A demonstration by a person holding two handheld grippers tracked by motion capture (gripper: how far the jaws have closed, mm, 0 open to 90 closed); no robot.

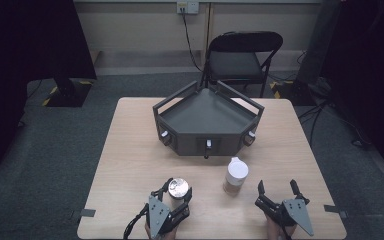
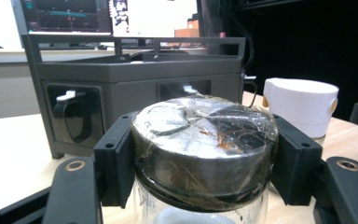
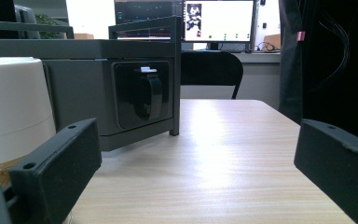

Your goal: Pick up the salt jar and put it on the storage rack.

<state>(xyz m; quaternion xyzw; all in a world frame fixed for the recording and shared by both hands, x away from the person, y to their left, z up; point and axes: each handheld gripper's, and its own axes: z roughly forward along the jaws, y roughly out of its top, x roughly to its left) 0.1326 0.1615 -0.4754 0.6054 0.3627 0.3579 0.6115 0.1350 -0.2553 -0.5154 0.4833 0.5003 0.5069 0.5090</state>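
Jaws of the left gripper (image 1: 175, 194) clamp the upright jar (image 1: 178, 189), lid up; right gripper (image 1: 278, 190) jaws apart.

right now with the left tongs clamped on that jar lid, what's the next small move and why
Probably lift the jar a little and carry it toward the grey tray. The left tongs grip its silver lid on both sides, the tray lies bare straight ahead, and the right tongs sit open beside the white-lidded cup.
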